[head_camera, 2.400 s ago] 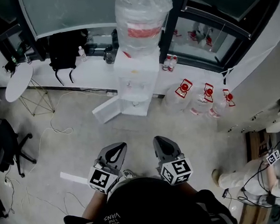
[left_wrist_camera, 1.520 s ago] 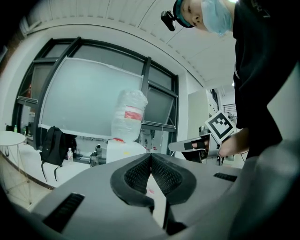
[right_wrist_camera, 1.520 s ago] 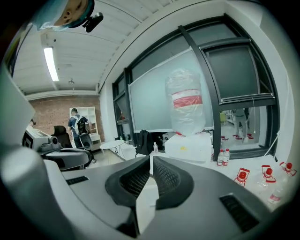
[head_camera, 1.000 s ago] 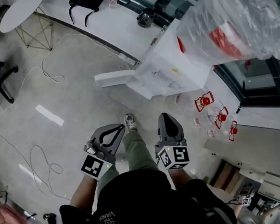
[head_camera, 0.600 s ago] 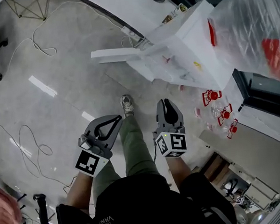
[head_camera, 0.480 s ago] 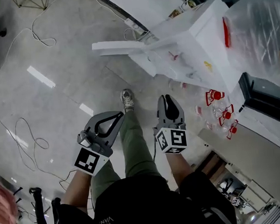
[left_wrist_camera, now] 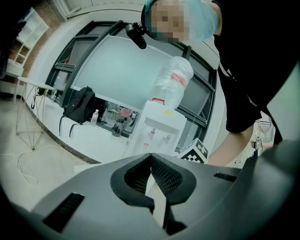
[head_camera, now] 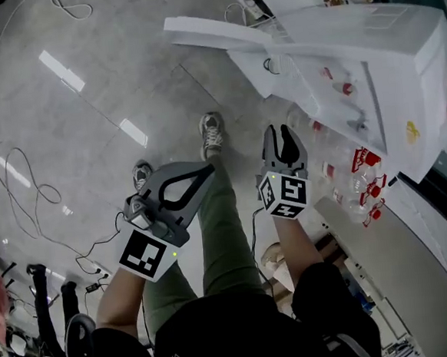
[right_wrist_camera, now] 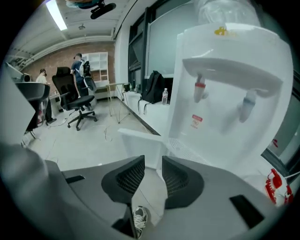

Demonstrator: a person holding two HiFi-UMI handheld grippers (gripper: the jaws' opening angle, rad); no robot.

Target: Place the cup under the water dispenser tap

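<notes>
The white water dispenser [head_camera: 368, 55] stands at the upper right of the head view, its red tap [head_camera: 346, 89] facing me. In the right gripper view the dispenser [right_wrist_camera: 225, 93] is close, with a red tap [right_wrist_camera: 200, 89] and a pale tap [right_wrist_camera: 247, 105] above the drip grille [right_wrist_camera: 187, 150]. My right gripper [head_camera: 282, 133] [right_wrist_camera: 153, 171] points at it, slightly open and empty. My left gripper [head_camera: 207, 170] [left_wrist_camera: 151, 157] is shut on nothing, farther back, with the dispenser [left_wrist_camera: 157, 129] ahead of it. No cup is held, and I cannot pick one out.
A white panel [head_camera: 212, 32] juts out left from the dispenser's base. Spare bottles with red caps [head_camera: 362, 174] lie on the floor to its right. Cables [head_camera: 24, 189] trail across the floor at left. My shoe [head_camera: 211, 132] is below the grippers. An office chair [right_wrist_camera: 77, 101] stands far off.
I have walked up to the dispenser, which has grown from a far object to fill the upper right. Both grippers came forward with me and stayed empty.
</notes>
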